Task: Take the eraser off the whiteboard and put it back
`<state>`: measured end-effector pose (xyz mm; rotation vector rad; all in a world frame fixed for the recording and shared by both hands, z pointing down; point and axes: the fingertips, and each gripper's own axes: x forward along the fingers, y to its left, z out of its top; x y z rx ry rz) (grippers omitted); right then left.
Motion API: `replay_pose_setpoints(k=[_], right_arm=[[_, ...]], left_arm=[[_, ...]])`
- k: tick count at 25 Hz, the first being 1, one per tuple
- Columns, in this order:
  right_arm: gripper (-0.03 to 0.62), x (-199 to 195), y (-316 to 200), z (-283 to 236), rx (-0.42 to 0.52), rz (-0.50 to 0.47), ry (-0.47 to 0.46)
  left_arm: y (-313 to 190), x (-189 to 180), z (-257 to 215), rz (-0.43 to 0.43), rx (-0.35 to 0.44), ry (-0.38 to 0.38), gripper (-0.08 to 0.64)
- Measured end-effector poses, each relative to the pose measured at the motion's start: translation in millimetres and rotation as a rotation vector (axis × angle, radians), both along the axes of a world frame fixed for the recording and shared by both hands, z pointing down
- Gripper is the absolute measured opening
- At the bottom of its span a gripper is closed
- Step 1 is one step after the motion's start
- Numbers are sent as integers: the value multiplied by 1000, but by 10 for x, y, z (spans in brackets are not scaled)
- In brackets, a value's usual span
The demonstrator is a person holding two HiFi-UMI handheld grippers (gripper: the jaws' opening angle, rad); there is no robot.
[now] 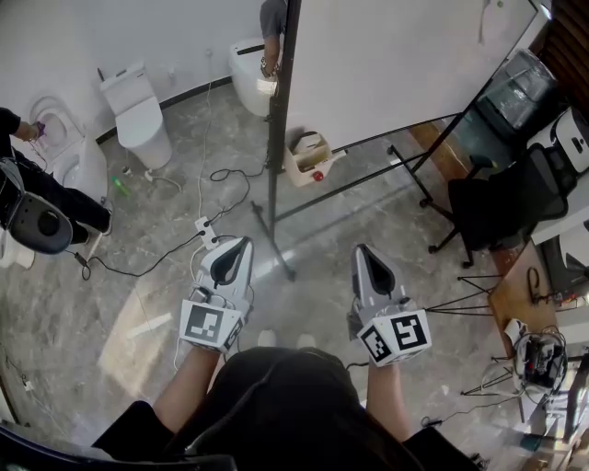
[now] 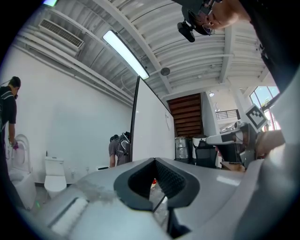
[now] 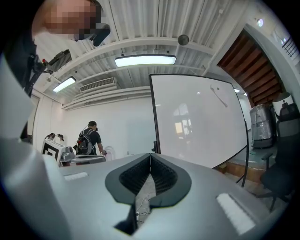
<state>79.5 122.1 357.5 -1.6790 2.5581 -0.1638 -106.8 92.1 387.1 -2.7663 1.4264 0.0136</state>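
Found both grippers held level, side by side at the near edge of the head view, well apart from the whiteboard (image 1: 405, 64).

Left gripper (image 2: 154, 160): read as closed, tips meeting, nothing between the pads. Right gripper (image 3: 150, 155): closed as well, tips pressed together, empty. Noted a bare forearm behind each marker cube.

Located the whiteboard far and to the right, upright on a black frame (image 1: 276, 138) with legs spread over the grey stone floor (image 1: 138, 304). Spotted one small elongated thing (image 3: 218, 95) stuck high on the board face, toward its right edge. Too small to confirm as the eraser; nothing else seen on the board face. Not touched by either gripper.

Logged around the board:
- open cardboard box (image 1: 309, 156) on the floor at the foot of the frame, something red inside
- black office chair (image 1: 502, 198) to the right, near the board's leg
- white power strip (image 1: 206, 230) with cables trailing across the floor, between the left gripper and the frame
- white toilet (image 1: 138, 115) against the far left wall
- one person (image 1: 28, 184) in dark clothes at far left, another (image 1: 272, 28) partly hidden behind the board's left edge
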Motion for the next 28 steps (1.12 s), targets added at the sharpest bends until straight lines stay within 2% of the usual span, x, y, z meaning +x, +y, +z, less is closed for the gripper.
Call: replay_pose_setpoints(k=[14, 24, 28], right_arm=[[11, -242, -27, 137, -32, 23, 0], [11, -49, -557, 171, -25, -37, -5], [11, 27, -856, 135, -19, -89, 0]], left_arm=[[-35, -255, 188, 18, -35, -10, 6], [-416, -17, 152, -36, -30, -2, 6], [-665, 82, 78, -82, -28, 28, 6]])
